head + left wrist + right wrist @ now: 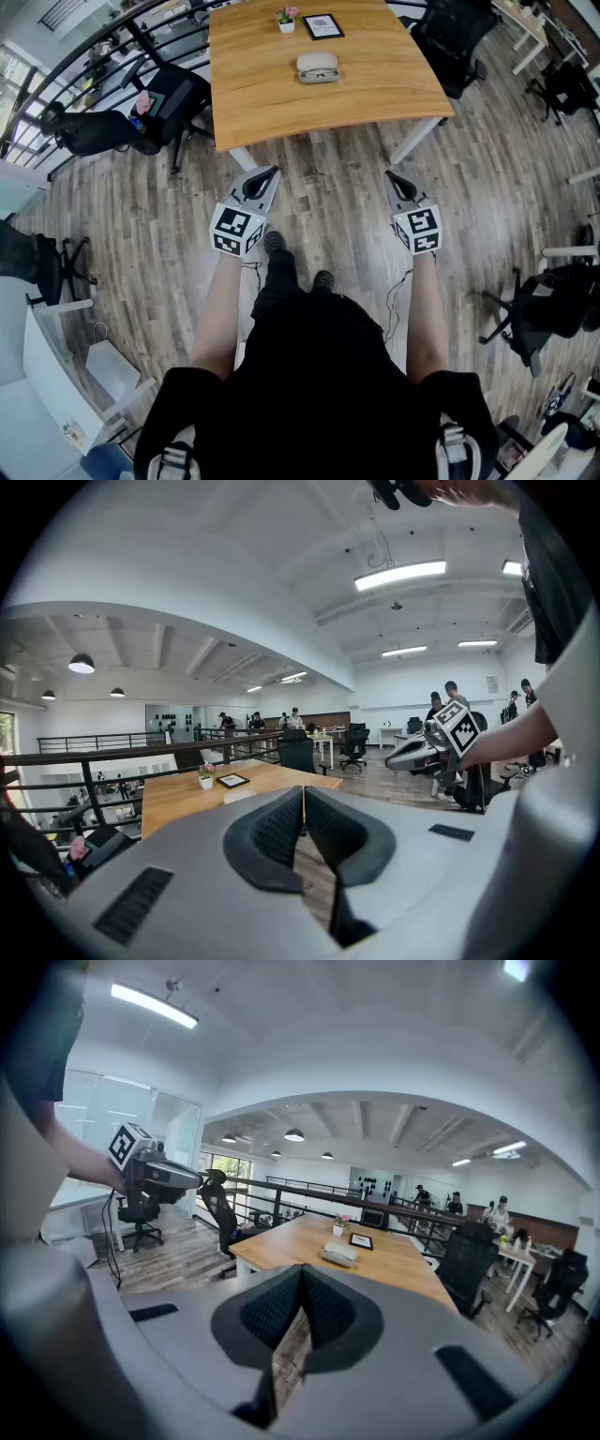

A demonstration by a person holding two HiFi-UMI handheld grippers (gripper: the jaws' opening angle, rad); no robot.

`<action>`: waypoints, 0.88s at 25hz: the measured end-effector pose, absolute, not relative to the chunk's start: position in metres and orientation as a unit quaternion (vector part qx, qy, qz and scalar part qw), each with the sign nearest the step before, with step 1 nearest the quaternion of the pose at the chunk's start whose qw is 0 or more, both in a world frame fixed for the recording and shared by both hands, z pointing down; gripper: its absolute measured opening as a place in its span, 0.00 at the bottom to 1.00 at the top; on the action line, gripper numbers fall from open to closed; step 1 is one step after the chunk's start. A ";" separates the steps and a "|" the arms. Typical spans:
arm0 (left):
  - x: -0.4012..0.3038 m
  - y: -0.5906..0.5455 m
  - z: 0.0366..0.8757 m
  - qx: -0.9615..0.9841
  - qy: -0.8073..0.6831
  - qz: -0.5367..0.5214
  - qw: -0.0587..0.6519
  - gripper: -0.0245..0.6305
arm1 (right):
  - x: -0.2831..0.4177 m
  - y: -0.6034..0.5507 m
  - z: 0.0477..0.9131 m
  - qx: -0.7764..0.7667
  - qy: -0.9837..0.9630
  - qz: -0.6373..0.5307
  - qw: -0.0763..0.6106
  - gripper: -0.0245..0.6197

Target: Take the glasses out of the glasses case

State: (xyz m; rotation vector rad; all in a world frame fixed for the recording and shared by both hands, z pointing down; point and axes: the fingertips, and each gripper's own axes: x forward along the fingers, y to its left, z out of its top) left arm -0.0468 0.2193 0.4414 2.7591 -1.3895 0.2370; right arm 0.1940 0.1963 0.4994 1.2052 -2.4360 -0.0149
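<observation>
In the head view, the person stood on the wooden floor, some way back from the table [262, 103], and held the left gripper [271, 173] and the right gripper [391, 176] side by side in front of the body, with a gap between them. The glasses case [318, 67] lay on the tabletop, well ahead of both grippers and roughly between their two lines, so neither one could reach it from there. It looked closed, and the glasses were not visible. Beyond the case stood a small flower pot [287, 19] and a framed card [322, 26]. In the left gripper view, the two jaws were pressed together with nothing between them, and the case [237, 795] showed only as a pale shape far ahead, just left of the tips. In the right gripper view, the jaws were also fully closed and empty, and the case [339, 1253] lay far ahead, slightly to the right. This posture probably meant that the approach had not yet begun.
</observation>
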 end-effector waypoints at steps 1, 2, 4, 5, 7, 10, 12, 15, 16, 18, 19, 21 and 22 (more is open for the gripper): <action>-0.045 0.219 0.442 0.891 -0.447 0.079 0.022 0.07 | 0.197 0.197 0.501 0.436 -0.875 -0.003 0.209 0.05; -0.042 0.218 0.443 0.892 -0.445 0.081 0.022 0.07 | 0.200 0.198 0.502 0.439 -0.874 -0.001 0.208 0.05; -0.039 0.216 0.443 0.893 -0.441 0.081 0.021 0.07 | 0.204 0.200 0.504 0.442 -0.873 0.002 0.207 0.05; -0.038 0.216 0.442 0.894 -0.441 0.079 0.020 0.07 | 0.204 0.201 0.505 0.443 -0.872 0.003 0.208 0.05; -0.038 0.216 0.441 0.894 -0.440 0.078 0.018 0.07 | 0.203 0.200 0.508 0.441 -0.873 0.004 0.210 0.05; -0.036 0.218 0.442 0.895 -0.439 0.082 0.019 0.07 | 0.201 0.198 0.510 0.439 -0.874 0.005 0.208 0.05; -0.038 0.218 0.444 0.894 -0.439 0.084 0.021 0.07 | 0.199 0.197 0.511 0.438 -0.875 0.005 0.208 0.05; -0.043 0.217 0.444 0.894 -0.440 0.088 0.019 0.07 | 0.194 0.194 0.510 0.437 -0.876 0.007 0.203 0.05; -0.044 0.218 0.443 0.893 -0.440 0.089 0.019 0.07 | 0.193 0.194 0.510 0.437 -0.877 0.008 0.202 0.05; -0.043 0.218 0.442 0.893 -0.440 0.090 0.018 0.07 | 0.193 0.194 0.510 0.437 -0.877 0.010 0.202 0.05; -0.043 0.218 0.441 0.894 -0.439 0.091 0.018 0.07 | 0.193 0.193 0.510 0.437 -0.876 0.011 0.201 0.05; -0.046 0.219 0.442 0.894 -0.438 0.093 0.018 0.07 | 0.190 0.192 0.511 0.438 -0.877 0.012 0.199 0.05; -0.048 0.218 0.443 0.894 -0.438 0.093 0.019 0.07 | 0.188 0.191 0.512 0.437 -0.877 0.011 0.201 0.05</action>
